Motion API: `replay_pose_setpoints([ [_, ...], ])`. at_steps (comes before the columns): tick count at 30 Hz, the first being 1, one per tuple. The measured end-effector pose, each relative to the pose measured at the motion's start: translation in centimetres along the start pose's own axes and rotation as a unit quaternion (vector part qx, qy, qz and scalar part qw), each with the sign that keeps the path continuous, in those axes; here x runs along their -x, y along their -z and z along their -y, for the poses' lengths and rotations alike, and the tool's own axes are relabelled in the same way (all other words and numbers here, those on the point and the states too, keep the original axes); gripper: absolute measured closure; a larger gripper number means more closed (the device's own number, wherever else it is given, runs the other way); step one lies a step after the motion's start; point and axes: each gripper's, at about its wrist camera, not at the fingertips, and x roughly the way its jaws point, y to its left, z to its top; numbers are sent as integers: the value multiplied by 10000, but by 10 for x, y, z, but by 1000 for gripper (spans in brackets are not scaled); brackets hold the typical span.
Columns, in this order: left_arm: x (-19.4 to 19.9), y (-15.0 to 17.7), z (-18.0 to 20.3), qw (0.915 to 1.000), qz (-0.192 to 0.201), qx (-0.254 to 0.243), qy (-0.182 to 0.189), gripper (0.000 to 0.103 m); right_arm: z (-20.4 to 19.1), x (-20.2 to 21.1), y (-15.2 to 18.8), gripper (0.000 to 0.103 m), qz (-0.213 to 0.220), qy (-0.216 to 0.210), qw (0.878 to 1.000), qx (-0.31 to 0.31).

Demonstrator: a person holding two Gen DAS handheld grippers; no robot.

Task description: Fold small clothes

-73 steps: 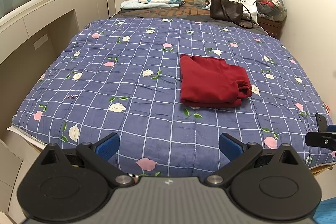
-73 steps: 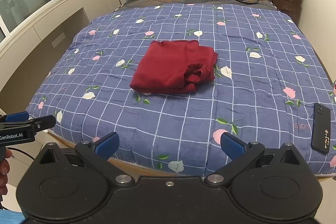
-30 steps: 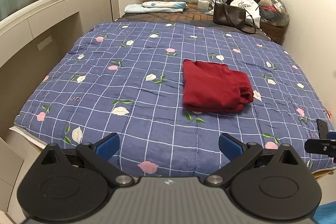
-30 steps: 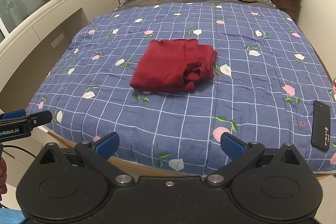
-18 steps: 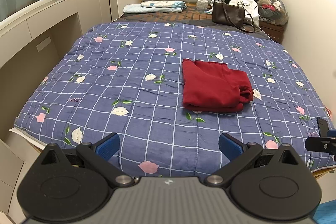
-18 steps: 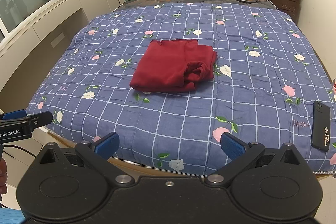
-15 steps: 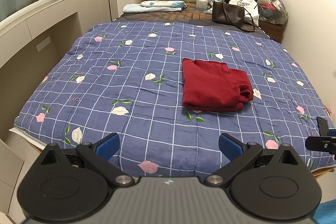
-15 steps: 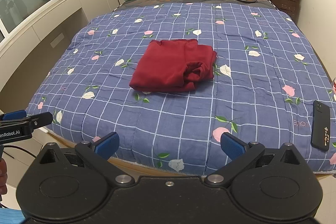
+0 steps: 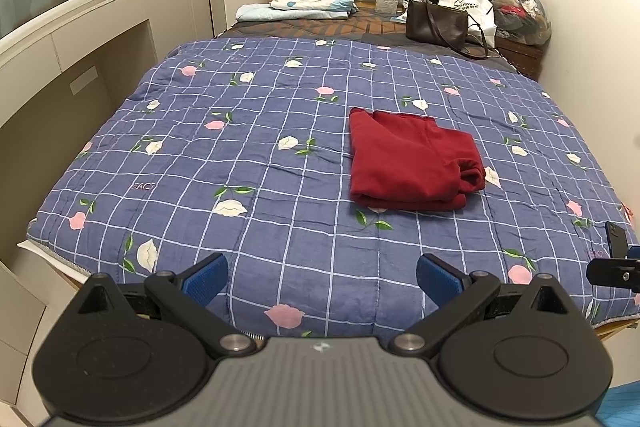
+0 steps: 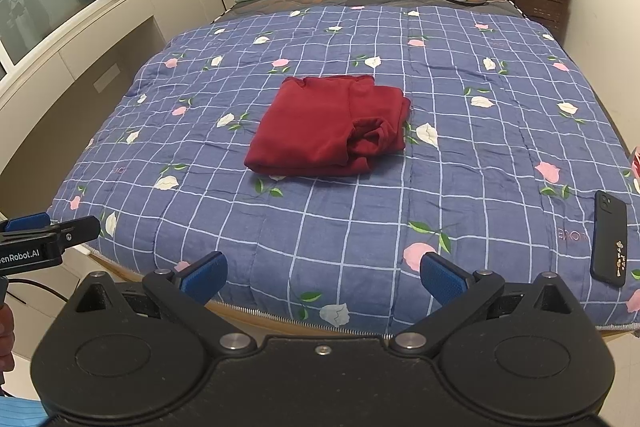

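**Folded garment lies free, both grippers backed off**

The dark red fabric garment [image 9: 412, 163] lies as a folded bundle mid-quilt on the blue floral checked quilt [image 9: 248, 163]. Left gripper [image 9: 320, 277] and right gripper [image 10: 322, 275] hover spread and empty at the quilt's near edge, suggesting folding is done.

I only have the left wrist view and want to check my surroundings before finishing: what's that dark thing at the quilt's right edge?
Observer: A black phone, lying flat on the quilt, well apart from the red garment.
Operator: Is my right claw open?
Observer: Yes, the right claw is open, holding nothing.
Operator: Where's my left one from outside?
Observer: The left claw hangs by the quilt's near left corner, touching nothing.
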Motion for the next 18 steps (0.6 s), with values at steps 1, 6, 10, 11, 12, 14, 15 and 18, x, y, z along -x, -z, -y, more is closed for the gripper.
replay_pose_setpoints([
  [1, 0, 0, 0, 10000, -1, 1, 9, 1, 0, 0, 0, 1, 1, -5, 10000, 4],
  [6, 0, 0, -2, 10000, 23, -12, 34, 1, 1, -1, 0, 1, 12, -1, 10000, -30],
  [10, 0, -1, -3, 10000, 9, -40, 22, 1, -2, 0, 0, 1, 32, 21, 10000, -86],
  [11, 0, -1, -3, 10000, 4, -50, 24, 1, -2, 0, 0, 1, 37, 20, 9999, -96],
  [12, -1, -1, -3, 10000, -2, -61, 29, 1, -2, 0, 1, 1, 37, 22, 9999, -107],
  [14, -1, -1, -3, 9999, -18, -92, 37, 1, -4, -1, 2, 1, 32, 30, 9999, -137],
  [15, -2, -2, -3, 9999, -25, -111, 41, 1, -4, -1, 2, 1, 29, 34, 9999, -155],
  [18, -3, -2, -1, 9998, -46, -164, 79, 1, -3, -1, 3, 1, 26, 64, 9997, -228],
])
